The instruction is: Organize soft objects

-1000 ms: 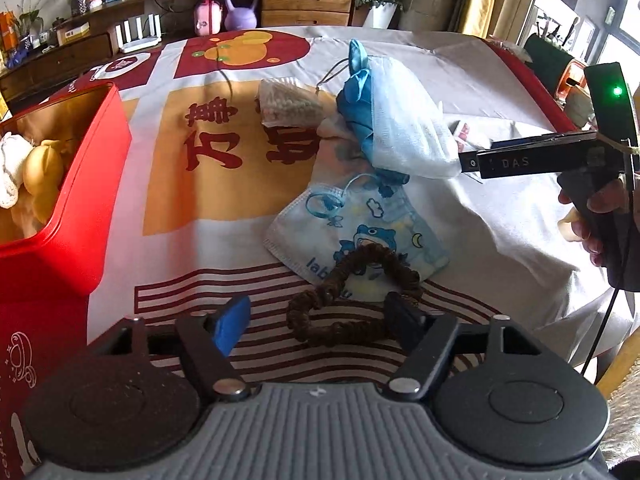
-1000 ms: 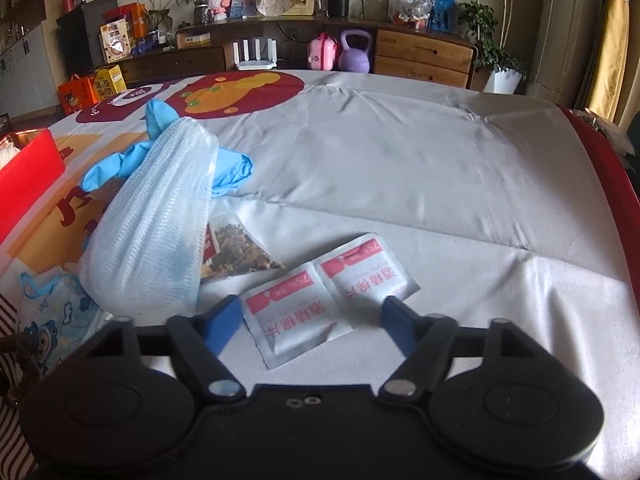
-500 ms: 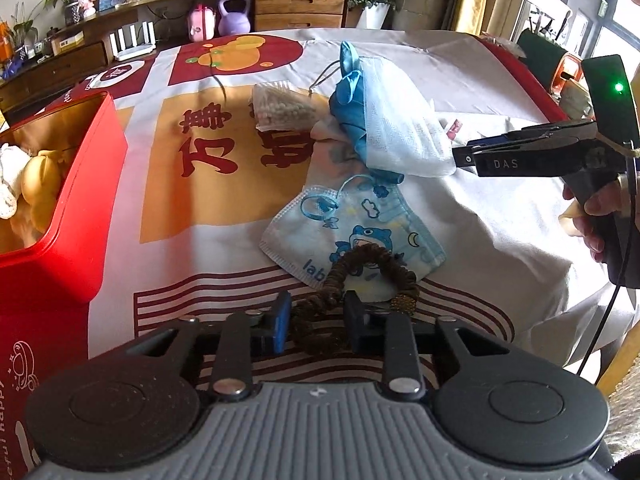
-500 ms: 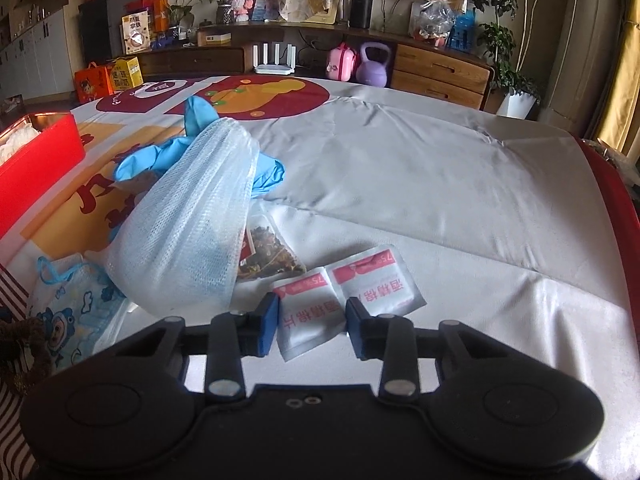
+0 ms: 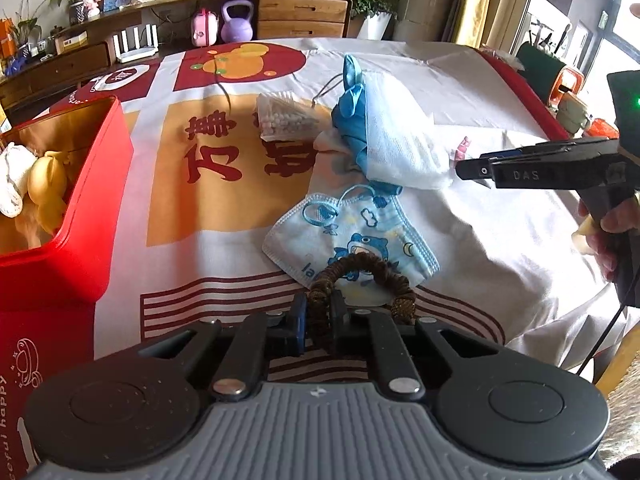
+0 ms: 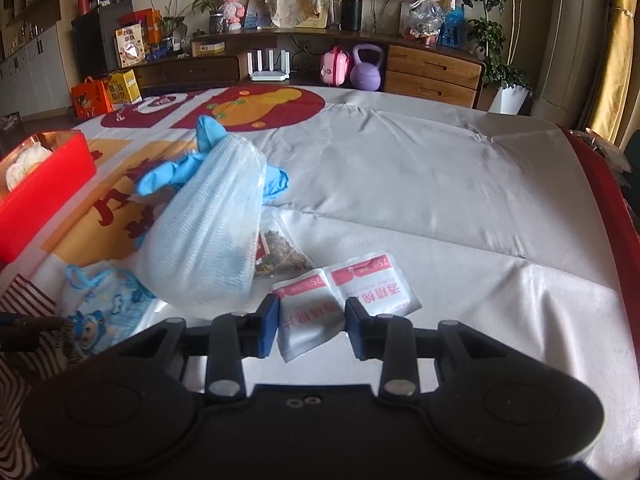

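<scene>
Brown braided hair tie [image 5: 360, 280], lying partly on a cartoon face mask [image 5: 352, 236] on the cloth-covered worktop [image 5: 500, 240], is clamped by the left tool [image 5: 318, 314]; paired sachets [image 6: 344, 300] are pinched by the right tool [image 6: 312, 326].

Left wrist view: "DAS" in pale letters on the side of the right gripper [image 5: 472, 168].
Red box [image 5: 60, 272], front face, lower corner: "...eful happy", running vertically, start cut off.
Child's face mask [image 5: 352, 236]: partial "la...", rest hidden behind the brown hair tie [image 5: 360, 280].
Printed cloth [image 5: 180, 208] on the bench: large dark red Chinese characters.
Right wrist view: twin white sachets [image 6: 344, 296], each with "75" on a red band, red Chinese characters beneath, upside down.
</scene>
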Available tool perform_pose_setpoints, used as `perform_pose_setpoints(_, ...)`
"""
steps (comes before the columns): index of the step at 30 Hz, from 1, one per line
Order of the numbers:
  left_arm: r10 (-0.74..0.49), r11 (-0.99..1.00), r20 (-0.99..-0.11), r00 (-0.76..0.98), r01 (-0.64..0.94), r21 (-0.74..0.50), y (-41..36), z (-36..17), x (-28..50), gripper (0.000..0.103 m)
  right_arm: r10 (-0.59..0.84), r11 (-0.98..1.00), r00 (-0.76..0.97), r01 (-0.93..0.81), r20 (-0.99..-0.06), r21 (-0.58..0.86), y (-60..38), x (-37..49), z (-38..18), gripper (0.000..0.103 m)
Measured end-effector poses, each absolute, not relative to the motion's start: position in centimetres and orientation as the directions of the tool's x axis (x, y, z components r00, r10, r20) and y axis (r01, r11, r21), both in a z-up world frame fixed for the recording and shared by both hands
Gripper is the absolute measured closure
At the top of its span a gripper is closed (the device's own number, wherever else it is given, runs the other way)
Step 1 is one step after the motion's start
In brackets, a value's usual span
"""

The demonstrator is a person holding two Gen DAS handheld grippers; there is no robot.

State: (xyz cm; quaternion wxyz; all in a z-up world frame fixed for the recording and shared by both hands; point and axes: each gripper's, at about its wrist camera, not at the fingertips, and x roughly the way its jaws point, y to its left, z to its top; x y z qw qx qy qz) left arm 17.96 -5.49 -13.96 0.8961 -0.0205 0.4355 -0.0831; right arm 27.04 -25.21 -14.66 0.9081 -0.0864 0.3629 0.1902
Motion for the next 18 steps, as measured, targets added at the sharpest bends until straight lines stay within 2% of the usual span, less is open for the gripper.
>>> perform_pose_setpoints(18,-0.129,0.991,-0.722,0.679,0.073,-0.109,-3.5,-9.3,16.7,0.092,0.385,0.879,0.676,-0.476,-0.629,0.027,-23.5,21.5,-8.0,0.068)
